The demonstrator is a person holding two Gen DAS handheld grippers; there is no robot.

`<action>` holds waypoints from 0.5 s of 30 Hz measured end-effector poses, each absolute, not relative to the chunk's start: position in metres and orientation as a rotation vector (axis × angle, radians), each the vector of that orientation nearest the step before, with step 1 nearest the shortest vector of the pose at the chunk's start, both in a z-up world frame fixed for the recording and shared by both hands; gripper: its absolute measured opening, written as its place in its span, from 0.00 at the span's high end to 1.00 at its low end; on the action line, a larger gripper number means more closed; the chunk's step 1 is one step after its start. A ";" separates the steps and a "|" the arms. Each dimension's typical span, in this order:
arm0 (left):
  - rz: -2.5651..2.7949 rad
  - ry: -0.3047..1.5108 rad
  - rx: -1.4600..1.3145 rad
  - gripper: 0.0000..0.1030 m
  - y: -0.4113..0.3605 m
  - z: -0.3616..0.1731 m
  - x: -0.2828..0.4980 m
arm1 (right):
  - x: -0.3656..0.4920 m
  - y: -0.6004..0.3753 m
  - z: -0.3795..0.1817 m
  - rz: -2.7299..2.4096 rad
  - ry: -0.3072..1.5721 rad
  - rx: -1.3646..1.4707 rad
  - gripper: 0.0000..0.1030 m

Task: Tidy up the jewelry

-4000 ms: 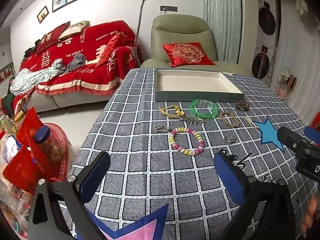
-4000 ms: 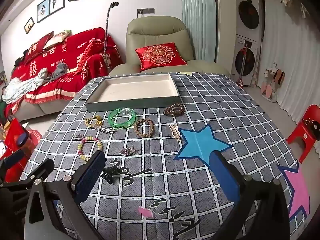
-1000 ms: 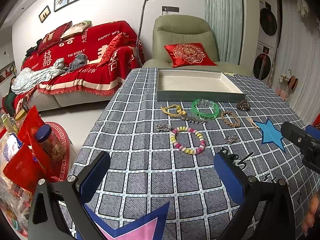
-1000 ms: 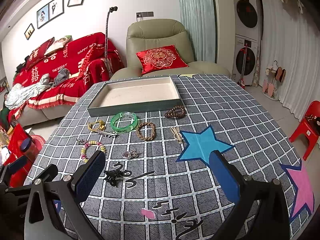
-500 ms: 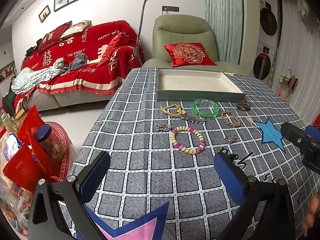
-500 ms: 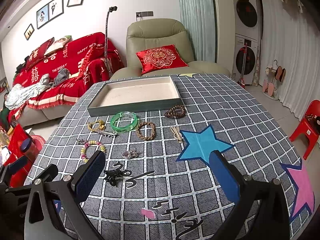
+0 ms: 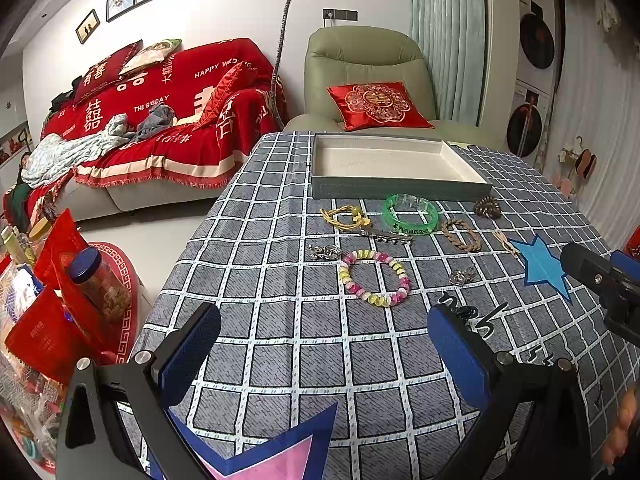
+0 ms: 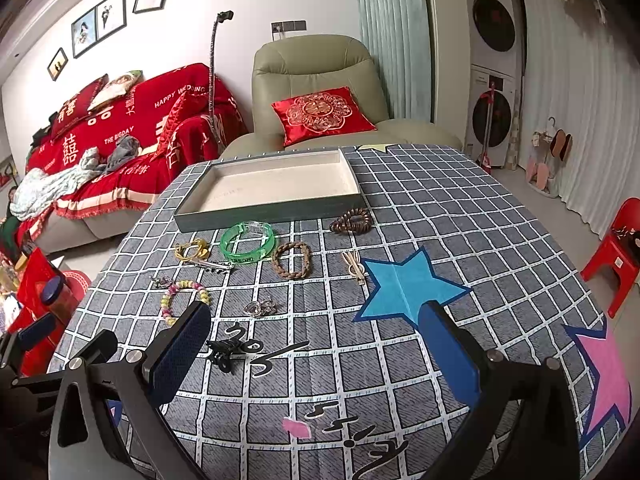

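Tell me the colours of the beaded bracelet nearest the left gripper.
The beaded bracelet alternates pink, pale yellow and white beads; the left wrist view shows it best.

Left wrist view: the right gripper's black body [image 7: 600, 280] runs off the right edge, its fingers out of frame. A hand [image 7: 622, 428] shows only as fingertips at the lower right edge. Right wrist view: the left finger pad [image 8: 180, 354] covers part of the beaded bracelet [image 8: 176, 300]. The small silver charm [image 8: 259, 307] is too tiny to identify. The red stool [image 8: 616, 256] is clipped by the edge.
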State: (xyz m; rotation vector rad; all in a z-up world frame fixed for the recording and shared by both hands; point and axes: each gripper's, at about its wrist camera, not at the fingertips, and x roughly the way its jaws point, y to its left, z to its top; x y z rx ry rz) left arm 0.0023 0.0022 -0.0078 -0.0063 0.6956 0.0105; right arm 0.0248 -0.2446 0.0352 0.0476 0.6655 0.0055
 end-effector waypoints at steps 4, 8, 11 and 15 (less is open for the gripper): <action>0.010 0.701 -0.007 0.00 0.002 -0.009 0.003 | 0.026 -0.245 0.033 0.004 0.674 0.051 0.00; 0.005 0.719 -0.006 0.00 0.002 -0.011 0.007 | 0.031 -0.247 0.026 0.002 0.691 0.057 0.00; 0.000 0.729 -0.002 0.00 0.002 -0.013 0.011 | 0.034 -0.250 0.022 0.003 0.706 0.062 0.00; -0.011 0.754 -0.013 0.00 0.005 -0.015 0.022 | 0.039 -0.253 0.018 0.000 0.729 0.069 0.00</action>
